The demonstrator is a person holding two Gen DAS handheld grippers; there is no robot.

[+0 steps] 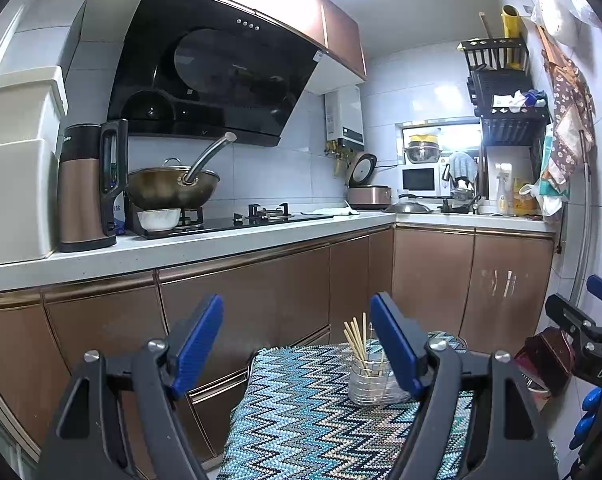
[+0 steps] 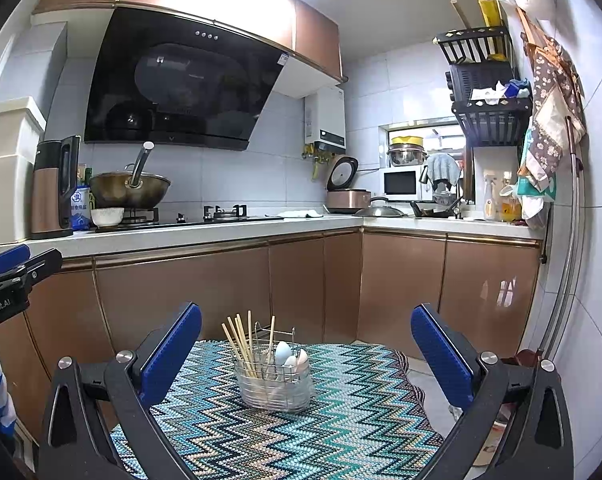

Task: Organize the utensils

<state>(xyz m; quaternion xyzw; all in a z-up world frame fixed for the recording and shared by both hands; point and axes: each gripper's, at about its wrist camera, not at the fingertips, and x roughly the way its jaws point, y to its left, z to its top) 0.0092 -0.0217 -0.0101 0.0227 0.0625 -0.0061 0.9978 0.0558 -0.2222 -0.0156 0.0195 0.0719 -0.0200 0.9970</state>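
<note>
A wire utensil holder (image 2: 275, 384) stands on a small table covered by a zigzag cloth (image 2: 301, 432). Several wooden chopsticks (image 2: 241, 344) stand in its left side and pale spoons (image 2: 289, 356) in its right side. In the left wrist view the holder (image 1: 371, 384) with chopsticks (image 1: 357, 338) is partly hidden behind my left gripper's right finger. My left gripper (image 1: 297, 344) is open and empty, held above the near part of the cloth (image 1: 301, 420). My right gripper (image 2: 307, 356) is open and empty, with the holder seen between its fingers.
Brown cabinets (image 2: 221, 288) under a white counter (image 2: 221, 232) run along the left and back. A wok (image 2: 129, 190), bowl (image 2: 107, 216), kettle (image 2: 55, 192), rice cooker (image 2: 347, 196) and microwave (image 2: 401, 184) stand on it. A wall rack (image 2: 485, 80) hangs at right.
</note>
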